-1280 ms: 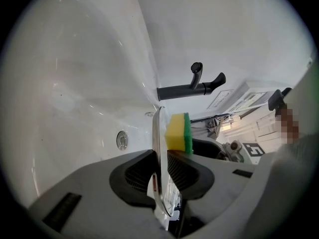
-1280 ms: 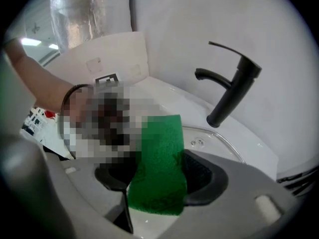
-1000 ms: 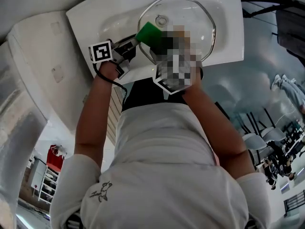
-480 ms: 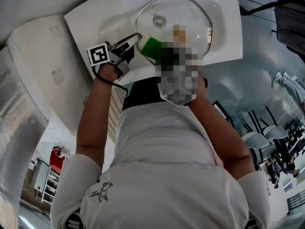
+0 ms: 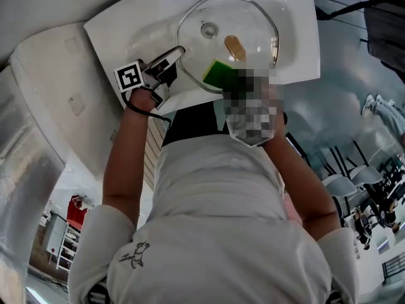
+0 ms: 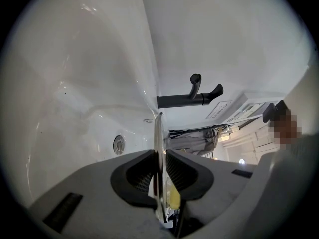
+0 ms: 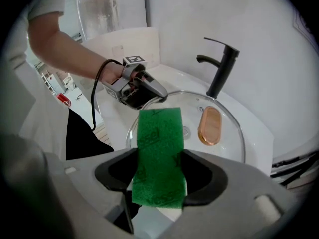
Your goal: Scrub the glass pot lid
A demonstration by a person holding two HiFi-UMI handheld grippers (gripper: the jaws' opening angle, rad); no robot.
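— What writing can we read here?

— Little; raised letters run across the green scouring pad, but we cannot make a word of them; a sign on the wall behind the tap is too small for us; the marker cube on the left tool bears a black-and-white square pattern, no words; the shirt carries a small stitched emblem with no lettering that we can see.

— And the glass pot lid?

— Over the white sink, below the black tap; the left tool is clenched on its rim, at the left in the head view, the glass edge-on between the pads; the oval copper-coloured handle faces up; the drain shows through the glass.

— The right tool?

— Clamped on the green scouring pad, which stands out beyond the jaws over the lid's near part, close to the handle; whether it presses on the glass we cannot tell.

— What stands in our way?

— In the head view a mosaic patch covers most of the right tool; the person's arms and torso fill the lower half; chairs stand well apart at the right.
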